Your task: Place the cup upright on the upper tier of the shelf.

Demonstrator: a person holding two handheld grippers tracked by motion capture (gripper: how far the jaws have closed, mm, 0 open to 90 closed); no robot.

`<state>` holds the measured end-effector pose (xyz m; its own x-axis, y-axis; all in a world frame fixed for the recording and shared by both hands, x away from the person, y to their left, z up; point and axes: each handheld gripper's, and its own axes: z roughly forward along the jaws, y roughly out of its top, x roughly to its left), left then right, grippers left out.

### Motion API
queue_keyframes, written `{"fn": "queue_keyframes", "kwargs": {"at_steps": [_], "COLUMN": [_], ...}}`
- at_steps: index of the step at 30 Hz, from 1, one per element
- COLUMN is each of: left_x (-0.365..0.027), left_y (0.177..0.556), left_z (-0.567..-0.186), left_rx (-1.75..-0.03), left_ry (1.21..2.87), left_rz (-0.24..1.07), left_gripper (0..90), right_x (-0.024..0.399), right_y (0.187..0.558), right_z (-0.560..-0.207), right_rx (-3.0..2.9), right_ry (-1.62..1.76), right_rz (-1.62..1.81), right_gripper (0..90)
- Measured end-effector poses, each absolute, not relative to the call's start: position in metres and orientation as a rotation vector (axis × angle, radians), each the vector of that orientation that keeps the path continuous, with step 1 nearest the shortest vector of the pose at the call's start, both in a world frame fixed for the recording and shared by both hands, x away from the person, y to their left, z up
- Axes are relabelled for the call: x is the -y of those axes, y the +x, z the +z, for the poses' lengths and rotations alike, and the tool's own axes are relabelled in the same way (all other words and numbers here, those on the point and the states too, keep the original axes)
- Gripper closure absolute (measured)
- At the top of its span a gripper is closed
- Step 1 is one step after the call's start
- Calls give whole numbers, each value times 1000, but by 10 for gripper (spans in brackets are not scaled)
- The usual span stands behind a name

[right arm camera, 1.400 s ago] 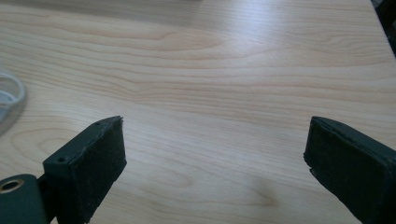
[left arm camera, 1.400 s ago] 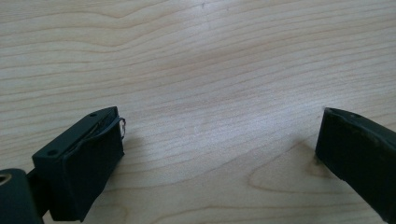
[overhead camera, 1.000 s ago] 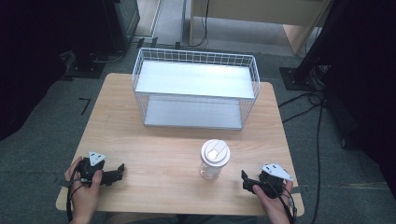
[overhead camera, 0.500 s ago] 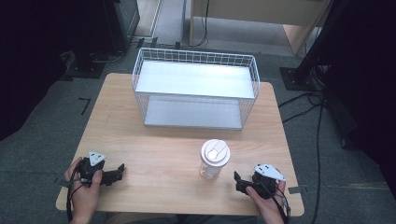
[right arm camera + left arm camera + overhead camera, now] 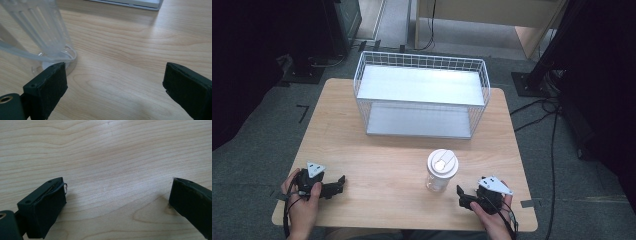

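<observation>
High view: lidded clear cup (image 5: 441, 171) upright before wire basket (image 5: 422, 95).

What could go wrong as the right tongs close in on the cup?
The cup is tall, clear and narrow at the base, so a nudge from one jaw could tip it. In the right gripper view it sits off to the left of the open right tongs, not between them, so closing now would likely miss it or clip it.

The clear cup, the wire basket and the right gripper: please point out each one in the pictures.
clear cup (image 5: 441, 165), high view, on its white lid.
wire basket (image 5: 422, 60), high view, on its far rim.
right gripper (image 5: 460, 196), high view, between its open jaw tips.
</observation>
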<state>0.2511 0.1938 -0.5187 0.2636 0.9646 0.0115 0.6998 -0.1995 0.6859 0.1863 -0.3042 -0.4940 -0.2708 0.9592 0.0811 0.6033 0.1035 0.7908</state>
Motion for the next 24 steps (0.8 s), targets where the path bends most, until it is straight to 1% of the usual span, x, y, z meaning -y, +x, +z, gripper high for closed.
{"fn": "queue_keyframes", "kwargs": {"at_steps": [24], "left_x": [-194], "left_y": [251], "left_z": [-519], "left_rx": [-1500], "left_ry": [1974], "left_rz": [609], "left_gripper": [13], "right_x": [282], "right_y": [181], "right_z": [-482], "right_rx": [-1996], "right_ry": [1452], "right_rz": [1148], "right_gripper": [53]}}
